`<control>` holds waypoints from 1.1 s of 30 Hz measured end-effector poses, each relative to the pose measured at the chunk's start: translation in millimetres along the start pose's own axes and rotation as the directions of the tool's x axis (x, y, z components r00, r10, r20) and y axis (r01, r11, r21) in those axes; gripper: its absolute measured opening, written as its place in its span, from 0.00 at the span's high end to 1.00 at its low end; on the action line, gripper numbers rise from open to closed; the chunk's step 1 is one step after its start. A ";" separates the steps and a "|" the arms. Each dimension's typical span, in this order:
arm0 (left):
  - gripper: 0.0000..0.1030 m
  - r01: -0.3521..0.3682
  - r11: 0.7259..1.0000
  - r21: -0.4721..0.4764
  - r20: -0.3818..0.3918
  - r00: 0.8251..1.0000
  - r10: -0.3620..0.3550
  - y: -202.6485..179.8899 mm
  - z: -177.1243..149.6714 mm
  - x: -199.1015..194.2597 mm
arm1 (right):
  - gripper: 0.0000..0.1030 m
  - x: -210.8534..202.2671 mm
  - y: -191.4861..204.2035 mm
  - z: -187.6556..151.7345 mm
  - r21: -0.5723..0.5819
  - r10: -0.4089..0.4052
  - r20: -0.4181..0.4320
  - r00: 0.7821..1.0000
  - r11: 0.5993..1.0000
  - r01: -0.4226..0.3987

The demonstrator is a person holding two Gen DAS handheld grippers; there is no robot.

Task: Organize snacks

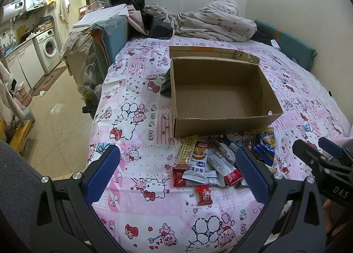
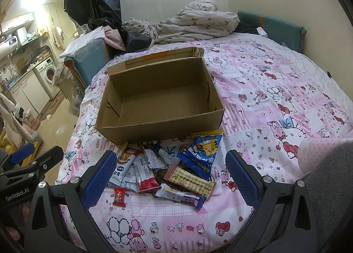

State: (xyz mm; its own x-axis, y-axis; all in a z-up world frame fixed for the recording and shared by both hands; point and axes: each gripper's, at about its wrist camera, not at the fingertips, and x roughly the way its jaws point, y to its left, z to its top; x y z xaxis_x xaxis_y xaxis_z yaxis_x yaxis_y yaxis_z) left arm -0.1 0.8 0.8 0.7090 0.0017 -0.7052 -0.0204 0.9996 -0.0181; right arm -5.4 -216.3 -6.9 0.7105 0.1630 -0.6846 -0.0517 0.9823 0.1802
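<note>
Left wrist view: the left gripper (image 1: pixel 176 173) hangs low over the near end of the bed, jaws spread wide and holding nothing, the snack pile framed between its blue pads.
Right wrist view: the right gripper (image 2: pixel 171 175) sits alongside at much the same height, jaws likewise wide apart and empty, probably poised for a first pick.
Snack pile: a loose heap of wrapped snacks (image 2: pixel 163 164) lies on the pink cartoon-print bedsheet (image 2: pixel 275 89), just in front of the box and partly touching its near wall; the wrappers overlap, so single pieces will need teasing out.
Blue triangular foil packet (image 2: pixel 204 151): rests on top at the right of the heap, near the right gripper.
Small red square candy (image 2: pixel 119 196): lies apart at the near left edge, free of the others, likely the easiest to take cleanly.
Yellow patterned bar (image 2: pixel 189 180): lies across the top of the heap, unobstructed.
Open brown cardboard box (image 2: pixel 158 107): stands upright just behind the pile, flap folded back, floor bare, so it seems set there as the destination.
Progress: nothing is in the box yet, by the look of it.
</note>
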 end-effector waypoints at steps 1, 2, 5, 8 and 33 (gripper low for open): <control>0.00 0.000 1.000 0.002 0.002 1.000 0.000 -0.4 1.0 -2.0 | 0.02 -0.1 0.1 0.0 0.000 0.000 0.001 1.000 1.000 0.000; 0.00 0.000 1.000 0.003 0.004 1.000 0.000 -0.5 1.5 -2.5 | 0.02 0.1 0.1 -0.1 -0.001 0.000 0.000 1.000 1.000 0.000; 0.00 -0.001 1.000 0.002 0.003 1.000 0.001 -0.1 2.6 -2.7 | 0.02 0.1 0.6 -0.2 -0.003 0.000 0.000 1.000 1.000 0.000; 0.00 -0.001 1.000 -0.002 0.003 1.000 0.001 -1.1 2.6 -3.0 | 0.02 0.5 -0.3 0.1 -0.002 0.000 -0.001 1.000 1.000 0.000; 0.00 0.026 0.993 -0.113 -0.246 0.968 -0.053 10.7 59.9 63.2 | 0.02 72.2 -60.2 60.8 0.232 0.205 -0.286 0.936 0.963 -0.140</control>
State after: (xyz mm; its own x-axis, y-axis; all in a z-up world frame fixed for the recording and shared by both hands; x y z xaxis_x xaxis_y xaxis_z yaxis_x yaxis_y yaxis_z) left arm 86.8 13.2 -1.5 0.5139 -0.0584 -0.8558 -0.0818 0.9898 -0.1166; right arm 91.7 -269.3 -24.2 0.4535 0.3804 -0.8060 0.0133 0.9013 0.4329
